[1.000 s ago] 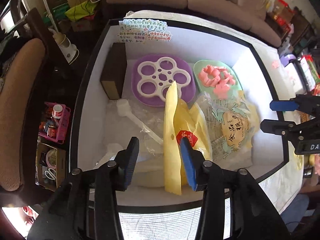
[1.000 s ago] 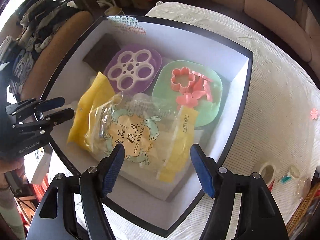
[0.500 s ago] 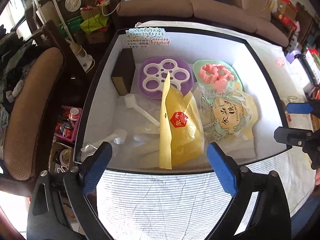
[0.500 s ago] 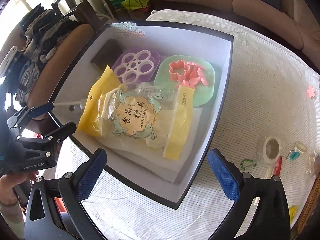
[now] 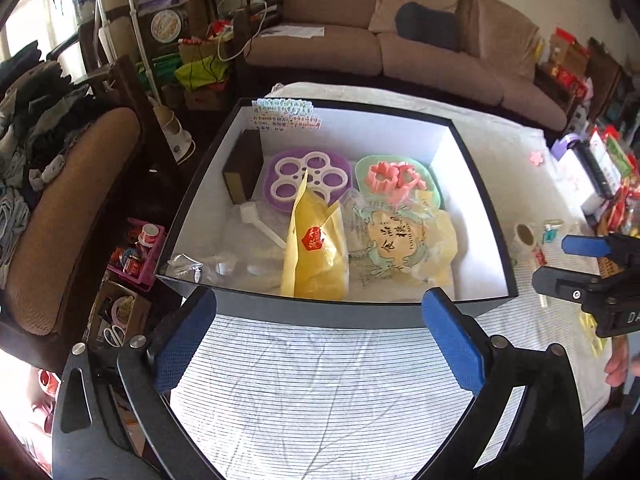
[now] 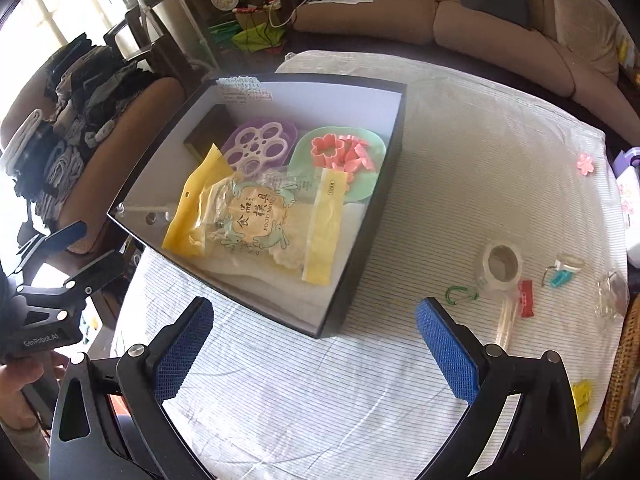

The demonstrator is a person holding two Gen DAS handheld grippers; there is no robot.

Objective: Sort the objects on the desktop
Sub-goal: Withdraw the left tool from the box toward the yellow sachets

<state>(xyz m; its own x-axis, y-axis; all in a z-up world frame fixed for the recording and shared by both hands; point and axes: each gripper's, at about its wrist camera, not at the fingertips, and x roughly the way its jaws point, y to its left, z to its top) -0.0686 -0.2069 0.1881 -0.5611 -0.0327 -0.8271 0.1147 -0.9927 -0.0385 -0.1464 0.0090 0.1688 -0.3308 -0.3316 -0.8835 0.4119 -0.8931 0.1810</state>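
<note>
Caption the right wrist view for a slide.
Open right gripper above striped cloth, facing the filled black box.

Room setting — a tan sofa lines the far wall, a dark cushion on it; a brown padded chair piled with clothes stands left; daylight enters through a window — striped tablecloth covers the table.

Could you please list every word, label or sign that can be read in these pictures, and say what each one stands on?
"FOOD MOULD", under large Chinese characters: on the clear mould bag in the box.
"GenRobot.AI": on the left gripper's body.
"DA", cut off by the frame edge: on the right gripper's body.
Red seal on the yellow bag: too small to read.
Sticker sheet on the box's far wall: too blurred.
Vertical label on the yellow strip: too small.
</note>
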